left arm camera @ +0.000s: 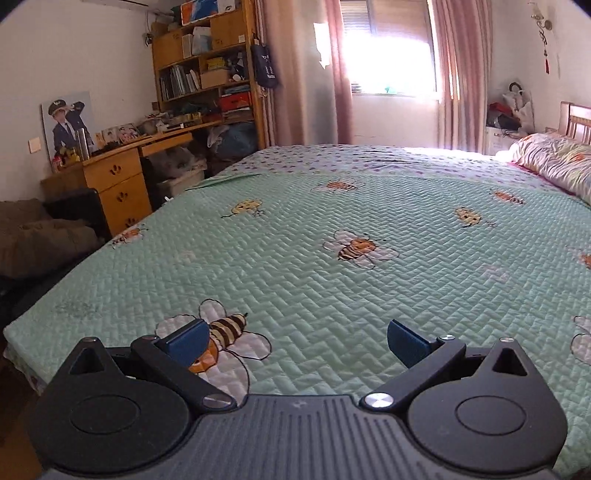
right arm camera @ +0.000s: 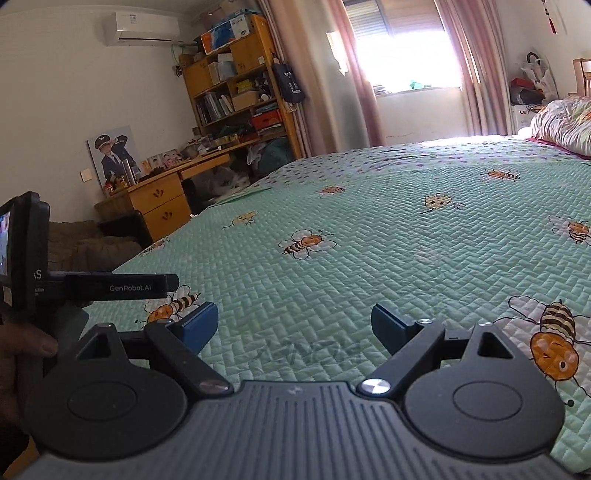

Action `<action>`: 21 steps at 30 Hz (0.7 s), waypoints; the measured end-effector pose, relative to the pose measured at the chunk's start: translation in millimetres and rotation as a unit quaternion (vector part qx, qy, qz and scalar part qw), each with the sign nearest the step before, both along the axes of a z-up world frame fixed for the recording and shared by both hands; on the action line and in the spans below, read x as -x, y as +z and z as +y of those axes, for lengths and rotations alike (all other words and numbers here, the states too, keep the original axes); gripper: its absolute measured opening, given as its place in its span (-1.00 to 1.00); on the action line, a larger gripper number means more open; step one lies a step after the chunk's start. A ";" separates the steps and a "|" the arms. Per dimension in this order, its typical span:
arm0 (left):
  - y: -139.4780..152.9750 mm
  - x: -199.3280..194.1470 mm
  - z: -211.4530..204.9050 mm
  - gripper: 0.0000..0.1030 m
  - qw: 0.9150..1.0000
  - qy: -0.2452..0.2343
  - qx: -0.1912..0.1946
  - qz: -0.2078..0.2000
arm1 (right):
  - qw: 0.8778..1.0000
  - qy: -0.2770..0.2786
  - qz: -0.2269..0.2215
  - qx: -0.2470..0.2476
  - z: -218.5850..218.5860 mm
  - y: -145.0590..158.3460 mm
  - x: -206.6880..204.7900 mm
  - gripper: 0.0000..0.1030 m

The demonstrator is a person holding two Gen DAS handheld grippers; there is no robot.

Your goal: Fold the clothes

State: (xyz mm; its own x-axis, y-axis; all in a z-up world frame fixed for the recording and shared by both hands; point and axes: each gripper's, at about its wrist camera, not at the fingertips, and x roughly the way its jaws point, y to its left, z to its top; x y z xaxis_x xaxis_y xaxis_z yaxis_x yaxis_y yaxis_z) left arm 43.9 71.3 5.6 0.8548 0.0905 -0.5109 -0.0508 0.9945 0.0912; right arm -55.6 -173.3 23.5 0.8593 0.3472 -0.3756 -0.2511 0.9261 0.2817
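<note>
Nearest my lens, the left gripper [left arm camera: 297,341] stands with jaws wide apart and nothing between its blue pads [left arm camera: 186,341]; only quilt shows in the gap. My right gripper [right arm camera: 295,326] is the same: spread wide, empty. At 9 o'clock in the right view I see the other rig's body [right arm camera: 110,288], lettered GenRobot.AI, with a hand [right arm camera: 22,354] gripping it just below.

Both views look across the bed [left arm camera: 332,229], covered by a mint quilted spread printed with bees. I see no garment on the spread; where the clothes are, I cannot tell. A patterned pillow [left arm camera: 554,162] lies at 2 o'clock by the wooden headboard [left arm camera: 576,118].

Beyond the bed at 10 o'clock: a wooden desk [left arm camera: 122,181] with drawers, cluttered on top, a portrait print [left arm camera: 68,125] leaning on the wall behind it. Bookshelf [left arm camera: 207,66] above holds books, boxes and folders, packed tight. A dark bag [left arm camera: 264,66] hangs off its side. Window [left arm camera: 388,51] at 12 o'clock, pink curtains [left arm camera: 465,74] drawn aside. Air conditioner [right arm camera: 142,27] high at 11 o'clock in the right view.
</note>
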 end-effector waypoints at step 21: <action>-14.5 33.0 -4.9 0.99 0.998 -0.034 0.060 -0.002 | 1.000 -0.012 0.011 -0.011 0.0 -16.9 18.5 0.75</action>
State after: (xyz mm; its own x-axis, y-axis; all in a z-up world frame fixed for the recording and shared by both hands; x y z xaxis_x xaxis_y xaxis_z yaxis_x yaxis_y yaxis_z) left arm 10.9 66.3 -9.0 0.8593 -0.0282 -0.5107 0.0162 0.9995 -0.0278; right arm -74.1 -173.3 6.6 0.8586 0.3358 -0.3873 -0.2231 0.9250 0.3075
